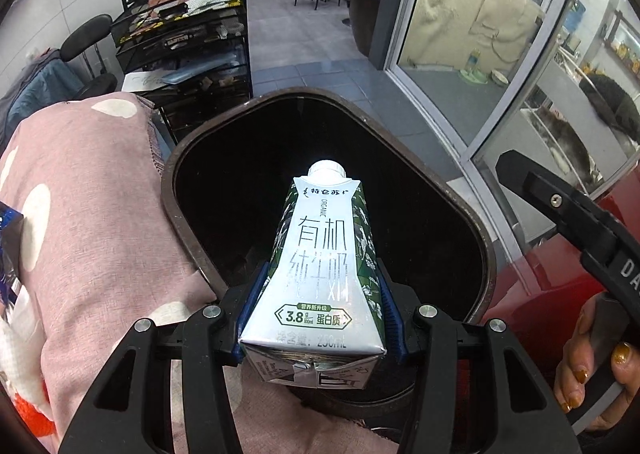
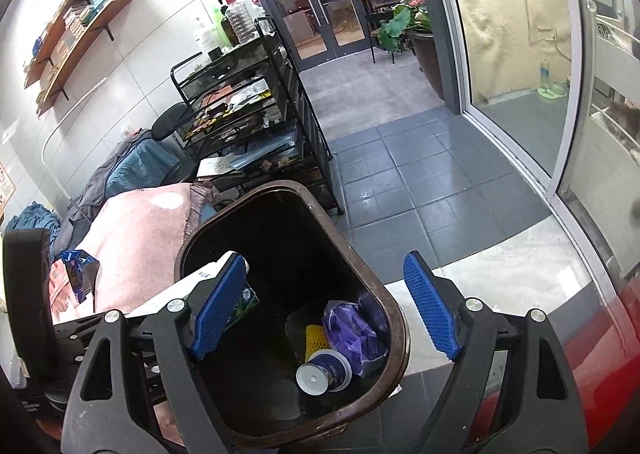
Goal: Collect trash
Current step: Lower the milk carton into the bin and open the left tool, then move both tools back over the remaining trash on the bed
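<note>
**A:** Where is the milk carton (image 1: 320,278)?

**B:** Clamped near its base in the left tool (image 1: 320,318), cap pointing forward, held over the mouth of the brown bin (image 1: 476,230). The right tool (image 2: 328,306) hangs over the same bin with its pads apart and nothing between them.

**A:** So the drop is what's left. How to do it well?

**B:** I'd keep the carton centred over the dark opening, clear of the rim and the pink dotted blanket (image 1: 92,205) beside it, then spread the fingers fully so it falls free. A cup (image 2: 324,372), a purple wrapper (image 2: 352,330) and something yellow (image 2: 314,340) already lie at the bottom, so there looks to be room.

**A:** Any risk?

**B:** The carton catching on a pad, or tipping onto the rim.
</note>
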The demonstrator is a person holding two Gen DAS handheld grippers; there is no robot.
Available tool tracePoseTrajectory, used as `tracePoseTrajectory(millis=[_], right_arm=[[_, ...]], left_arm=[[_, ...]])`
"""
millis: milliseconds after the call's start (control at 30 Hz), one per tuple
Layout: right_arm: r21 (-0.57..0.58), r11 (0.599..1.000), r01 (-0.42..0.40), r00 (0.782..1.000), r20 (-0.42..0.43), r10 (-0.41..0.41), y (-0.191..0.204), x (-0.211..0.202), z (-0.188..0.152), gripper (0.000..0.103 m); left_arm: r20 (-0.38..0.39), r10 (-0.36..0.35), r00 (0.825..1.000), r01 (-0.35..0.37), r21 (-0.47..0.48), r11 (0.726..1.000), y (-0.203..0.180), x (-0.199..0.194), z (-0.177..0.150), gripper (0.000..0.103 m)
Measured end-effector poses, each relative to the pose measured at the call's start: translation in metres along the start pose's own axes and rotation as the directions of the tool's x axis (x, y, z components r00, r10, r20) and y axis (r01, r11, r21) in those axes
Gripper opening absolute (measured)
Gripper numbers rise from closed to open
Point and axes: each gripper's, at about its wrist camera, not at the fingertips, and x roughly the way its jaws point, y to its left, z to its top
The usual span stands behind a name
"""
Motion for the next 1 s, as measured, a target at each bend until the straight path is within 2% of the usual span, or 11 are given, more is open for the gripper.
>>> tracePoseTrajectory(millis=[100,233,267,433,600,733,1000], right_arm=[[0.002,1.0,-0.001,1.0,-0.007,0.001,0.0,0.001,-0.001,0.081],[-0.001,1.0,-0.002,1.0,-0.004,0.002,0.001,0.0,-0.001,0.082],[0.0,1.0,-0.003,1.0,-0.002,0.003,0.0,0.0,-0.001,0.083],[0.005,1.0,-0.006,1.0,0.007,0.006,0.001,-0.002,-0.001,0.086],[0.002,1.0,-0.014,1.0,0.01,0.014,0.004,-0.003,-0.001,0.086],[-0.012,1.0,-0.025,1.0,0.007,0.025,0.011,-0.001,-0.002,0.087],[-0.063,0.995,-0.076,0.997,-0.005,0.076,0.035,0.0,-0.007,0.087]], left_arm=[[-0.015,0.012,1.0,-0.012,0.01,1.0,-0.003,0.005,0.0,0.052],[0.01,0.01,1.0,-0.01,0.002,1.0,-0.002,0.001,0.0,0.077],[0.02,0.008,1.0,-0.008,-0.003,1.0,0.0,-0.001,0.0,0.08],[0.066,0.018,0.998,-0.017,-0.015,1.0,0.002,-0.014,-0.002,0.083],[0.159,0.046,0.986,-0.042,-0.027,0.999,0.006,-0.043,-0.013,0.087],[0.246,0.093,0.965,-0.086,-0.037,0.996,0.011,-0.07,-0.024,0.088],[0.381,0.198,0.903,-0.172,-0.1,0.98,0.029,-0.112,-0.05,0.091]])
